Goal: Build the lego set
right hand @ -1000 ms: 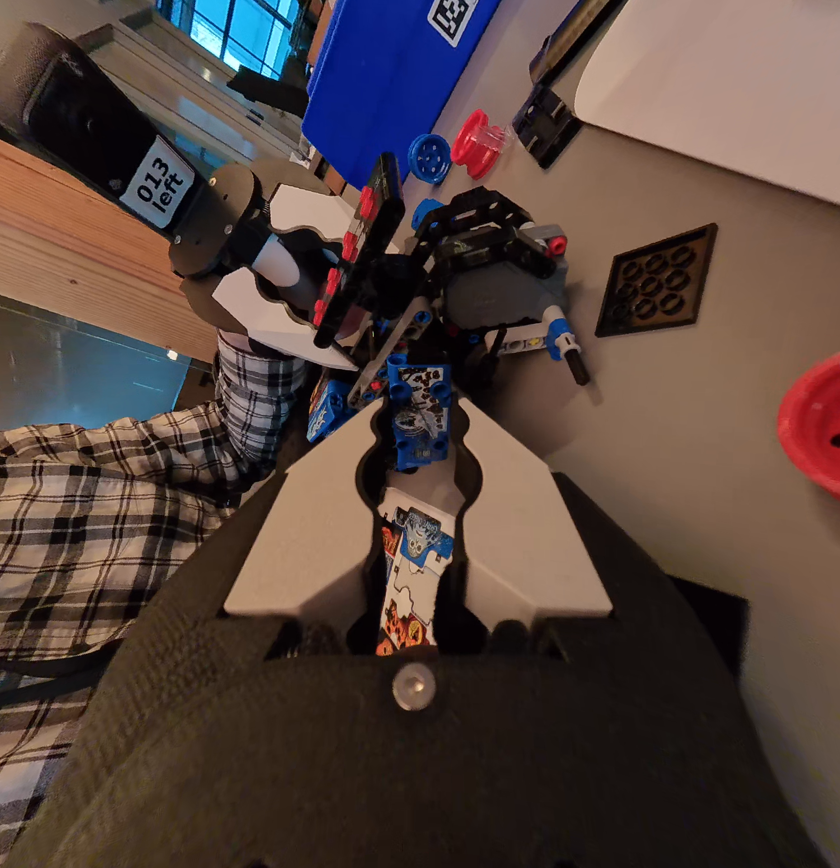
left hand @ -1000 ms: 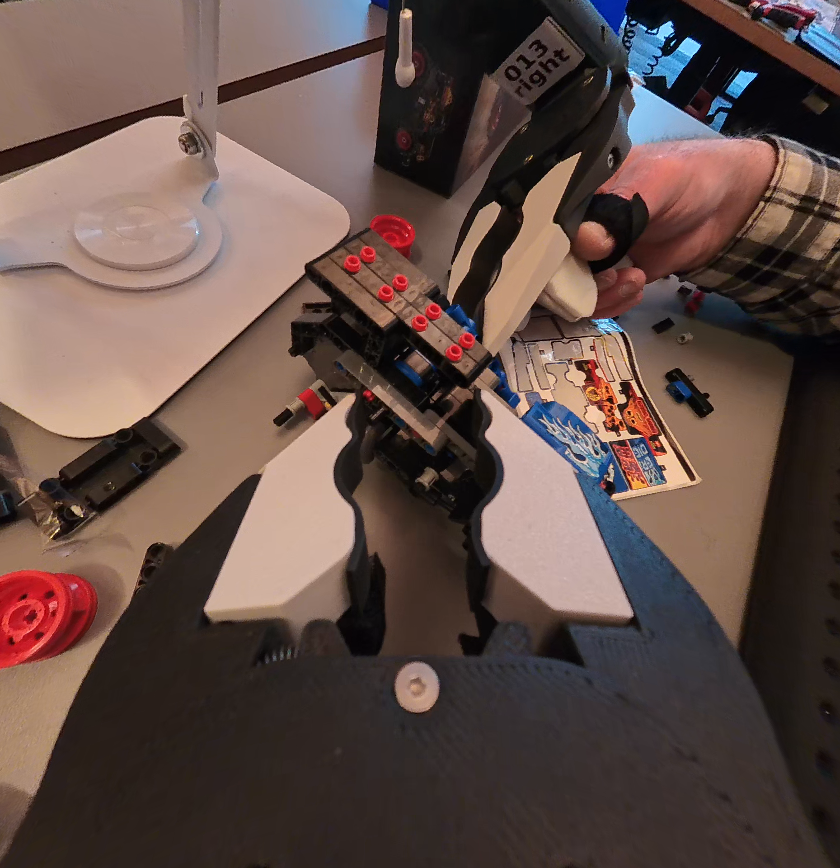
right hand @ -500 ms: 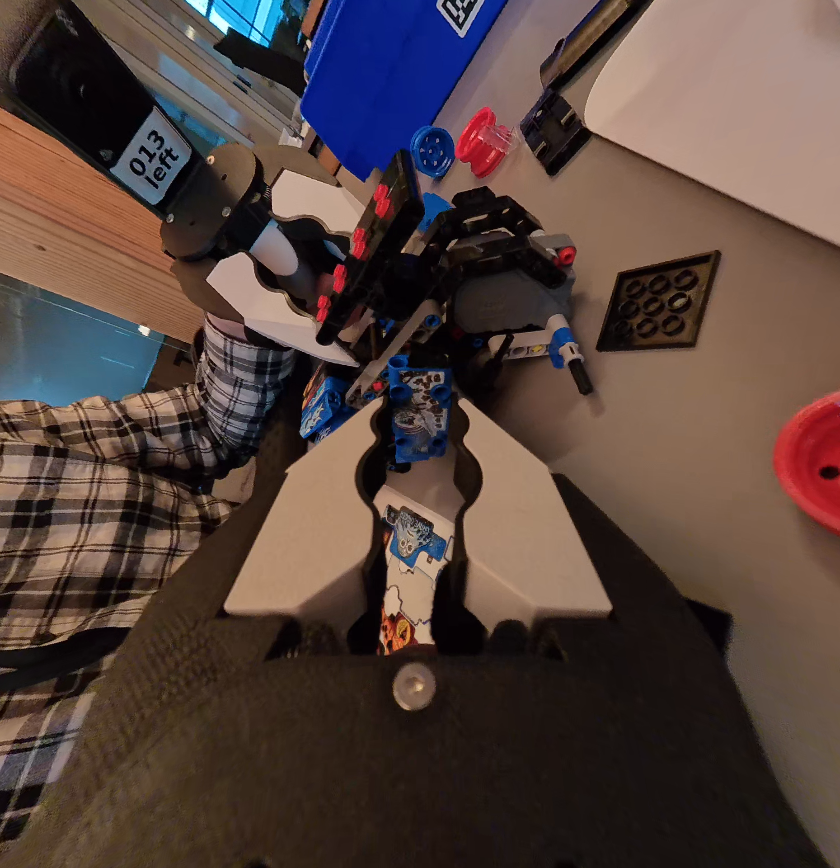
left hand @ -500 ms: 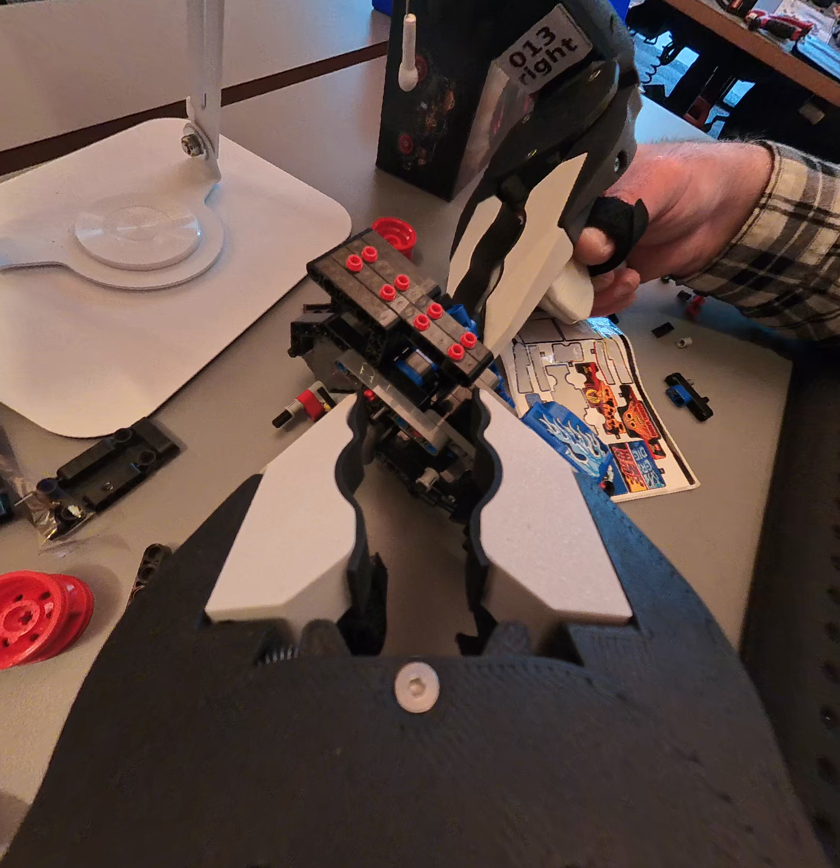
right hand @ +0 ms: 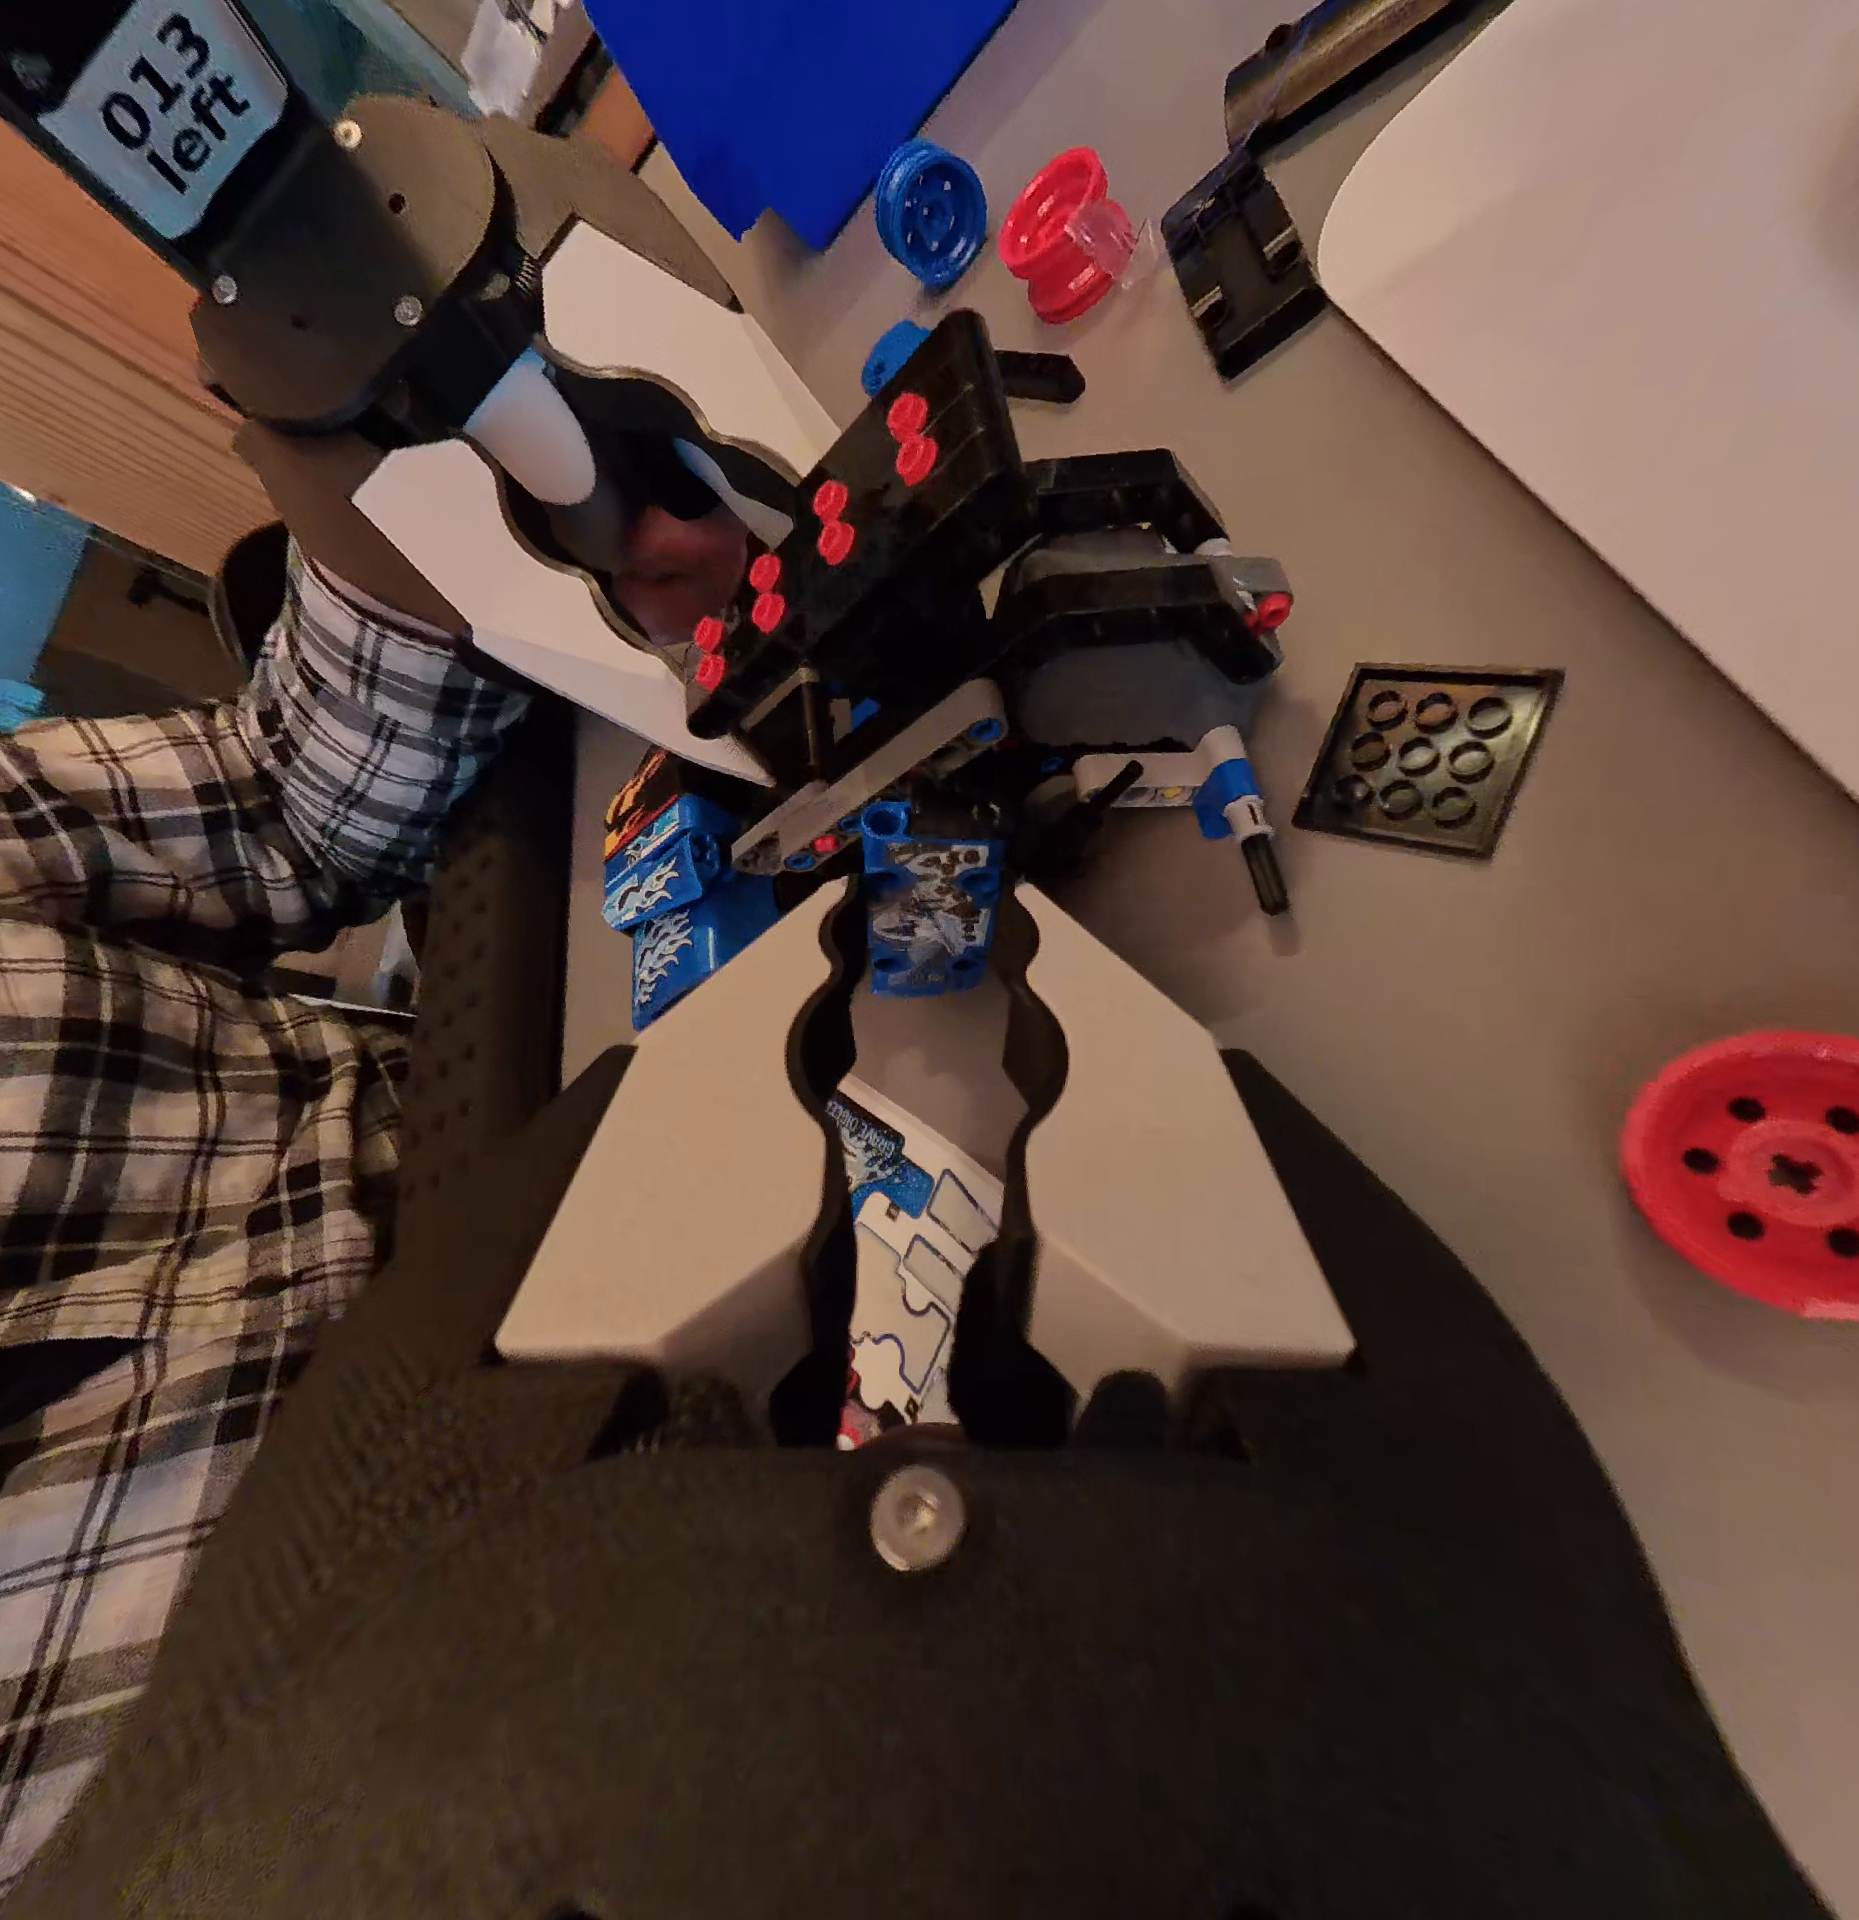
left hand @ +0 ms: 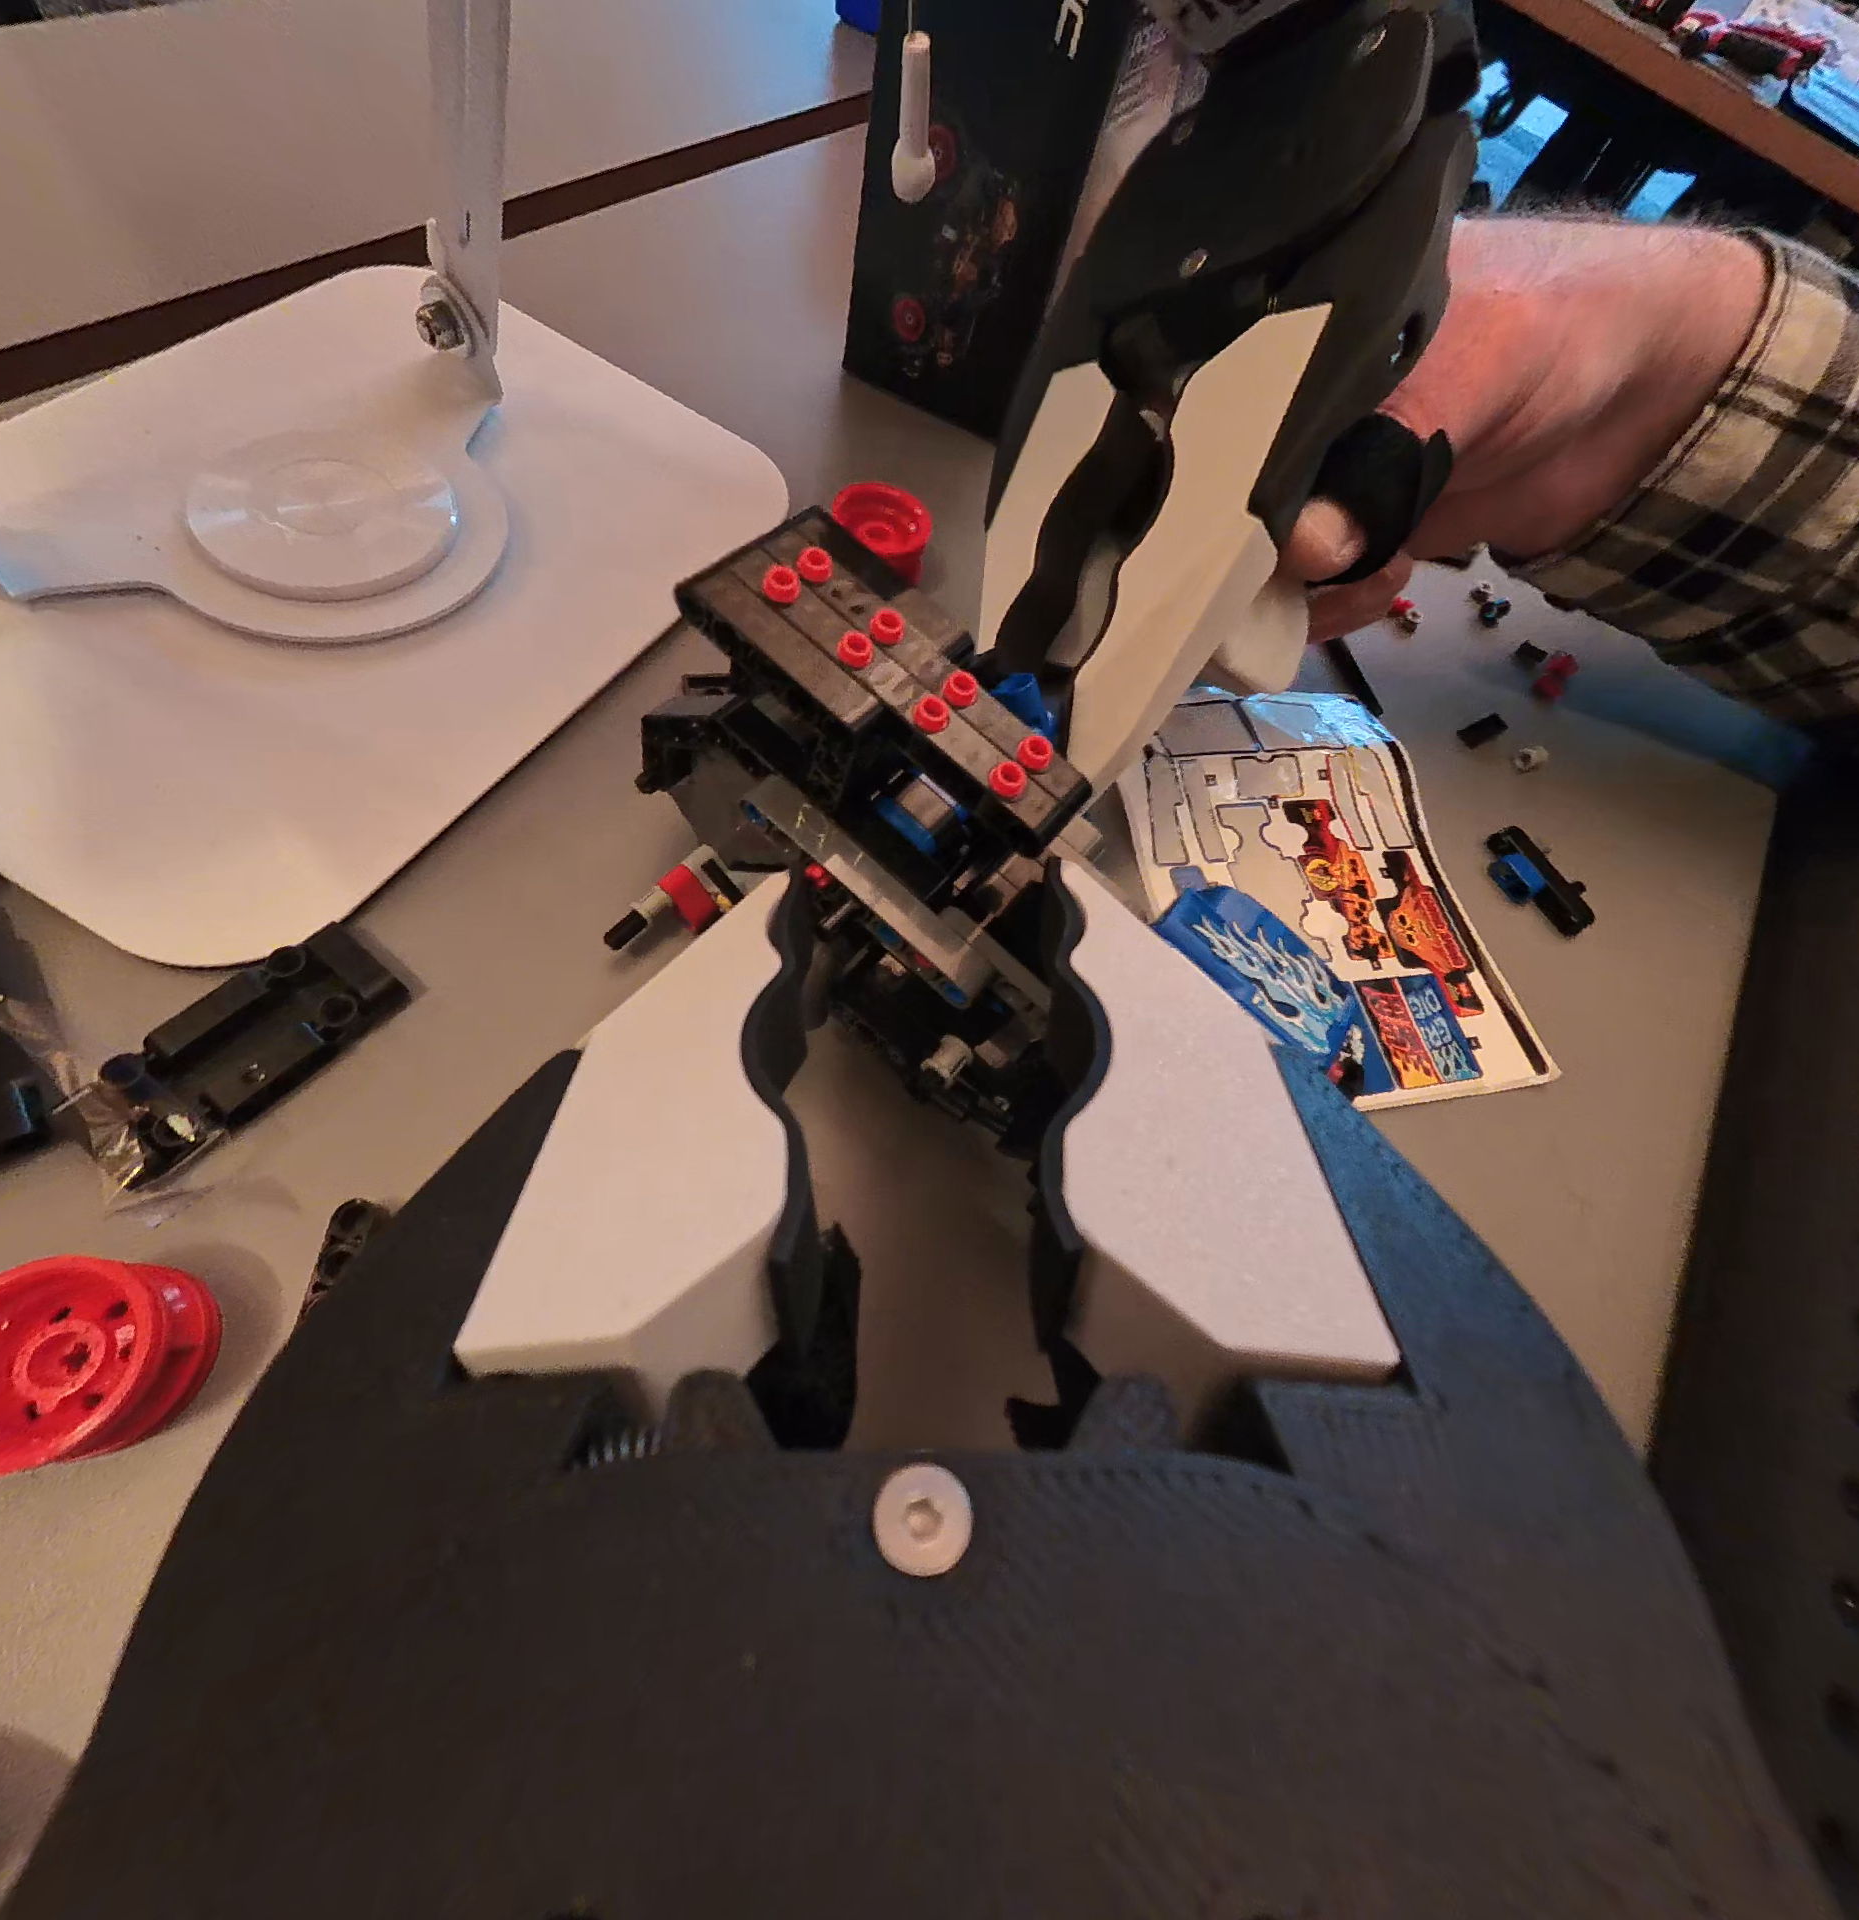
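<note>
Left gripper (left hand: 920, 904): fingers closed onto the near end of the partly built lego model (left hand: 873, 748), tips pressing either side of its grey beam and black frame. The model sits tilted above the grey table (left hand: 613, 270), its black top plate with red pins facing up and away.

Right gripper (right hand: 920, 914): fingers clamped on a blue printed lego panel (right hand: 930, 914) at the model's side; the panel touches the model's lower edge. In the left wrist view the same gripper comes down from above right, held by a hand (left hand: 1569, 384) in a plaid sleeve, its white fingers nearly together at the model's far corner.

Surroundings, left wrist view:
- white stand base (left hand: 281, 582) left of the model, upright post rising from it
- small red hub (left hand: 883, 520) just behind the model
- black lego plate (left hand: 270, 1029) near the base's front edge
- red wheel rim (left hand: 73, 1361) at far left, well apart
- sticker sheet (left hand: 1351, 883) flat on the table to the right, a blue flame-printed panel (left hand: 1257, 977) lying on its near corner
- dark box (left hand: 966, 208) standing behind
- small loose pieces scattered past the sheet

Right wrist view adds a black square studded plate (right hand: 1424, 758) beside the model's axle end, a blue wheel rim (right hand: 930, 208), and a blue bin (right hand: 790, 94) beyond it. The right gripper's fingers hide the sticker sheet beneath them.
</note>
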`<state>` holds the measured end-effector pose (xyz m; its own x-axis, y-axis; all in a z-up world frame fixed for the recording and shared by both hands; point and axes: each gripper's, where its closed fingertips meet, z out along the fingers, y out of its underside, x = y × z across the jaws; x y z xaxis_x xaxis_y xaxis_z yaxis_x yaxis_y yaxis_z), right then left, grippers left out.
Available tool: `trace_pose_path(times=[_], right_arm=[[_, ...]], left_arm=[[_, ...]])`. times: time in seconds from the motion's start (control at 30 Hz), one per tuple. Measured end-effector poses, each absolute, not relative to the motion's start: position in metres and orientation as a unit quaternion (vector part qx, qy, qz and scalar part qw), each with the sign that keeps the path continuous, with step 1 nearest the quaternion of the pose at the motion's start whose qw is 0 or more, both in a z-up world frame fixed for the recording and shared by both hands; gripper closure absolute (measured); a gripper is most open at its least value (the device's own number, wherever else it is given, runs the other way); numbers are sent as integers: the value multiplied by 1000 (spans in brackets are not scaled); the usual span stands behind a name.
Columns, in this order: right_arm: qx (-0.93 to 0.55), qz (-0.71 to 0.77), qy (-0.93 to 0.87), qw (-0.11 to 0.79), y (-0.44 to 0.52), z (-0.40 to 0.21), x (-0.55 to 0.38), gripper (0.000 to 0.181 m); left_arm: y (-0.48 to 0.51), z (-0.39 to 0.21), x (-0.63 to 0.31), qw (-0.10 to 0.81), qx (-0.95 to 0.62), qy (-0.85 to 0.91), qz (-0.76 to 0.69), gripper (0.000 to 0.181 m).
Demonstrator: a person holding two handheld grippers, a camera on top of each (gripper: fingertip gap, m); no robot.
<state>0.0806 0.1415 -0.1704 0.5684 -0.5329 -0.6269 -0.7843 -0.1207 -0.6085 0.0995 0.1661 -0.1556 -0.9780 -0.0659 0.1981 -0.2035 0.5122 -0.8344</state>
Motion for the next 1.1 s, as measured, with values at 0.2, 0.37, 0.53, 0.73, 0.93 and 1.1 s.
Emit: trace_pose_path(times=[0.2,0.37,0.53,0.73,0.93,1.1], right_arm=[[-776,103,422,457,140,-172,83,159],[-799,76,402,441,139,-173,84,159],[-822,47,385,417,138,-174,86,159],[-849,5,355,392,138,-174,87,159],[-865,-25,336,371,138,-174,88,159],[-836,30,380,394,140,-173,90,158]], left_arm=[[166,-156,100,74,81,-865,489,139],[166,-156,100,74,82,-865,489,139],[167,-156,100,72,81,-866,489,139],[167,-156,101,73,84,-865,489,140],[167,-155,101,74,86,-864,490,140],[167,-156,101,71,87,-865,489,140]])
